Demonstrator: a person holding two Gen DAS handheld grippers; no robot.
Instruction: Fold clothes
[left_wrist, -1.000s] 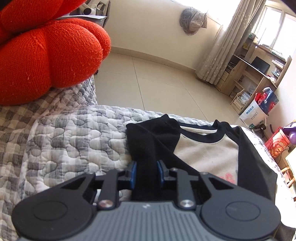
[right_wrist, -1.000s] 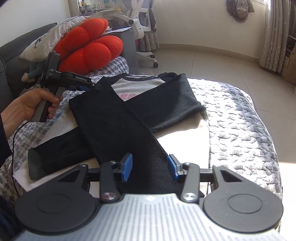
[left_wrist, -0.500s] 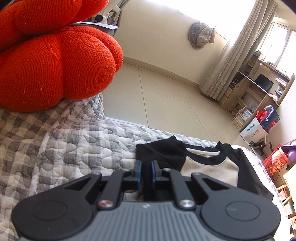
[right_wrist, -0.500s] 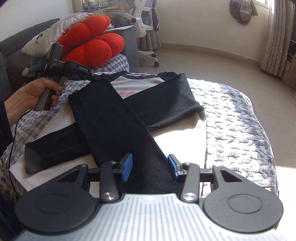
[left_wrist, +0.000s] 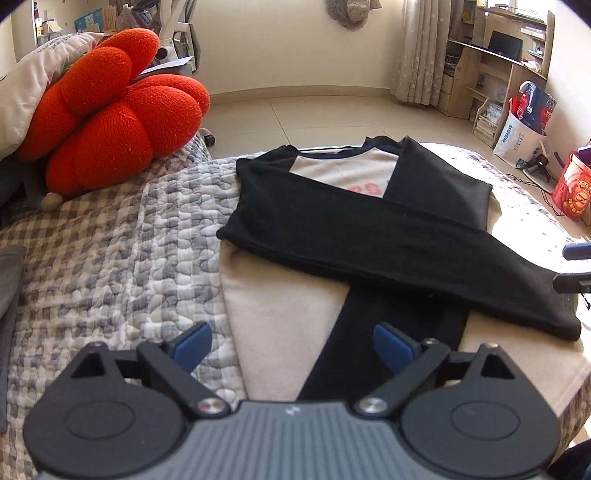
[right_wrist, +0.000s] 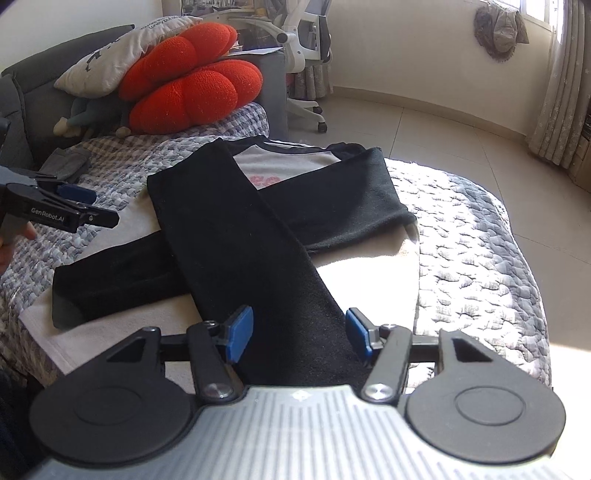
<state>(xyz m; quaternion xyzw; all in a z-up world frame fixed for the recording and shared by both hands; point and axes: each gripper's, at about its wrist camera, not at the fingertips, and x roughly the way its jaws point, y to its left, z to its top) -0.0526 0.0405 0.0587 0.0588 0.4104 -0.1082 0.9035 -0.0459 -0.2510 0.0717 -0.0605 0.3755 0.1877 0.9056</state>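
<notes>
Now the left claw hangs wide open, jaws just opened, gripping nothing; the raglan shirt lies on the quilted bed just ahead of it. Opposite, the right claw has just been opening, its parted jaws straddling the black sleeve crossed over the shirt.

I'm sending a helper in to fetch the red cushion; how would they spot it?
Start at the grey quilted bed cover. At its far end, against a white printed pillow, sits the orange-red knitted cushion. Its bulging, pumpkin-like lobes mark it out.
</notes>
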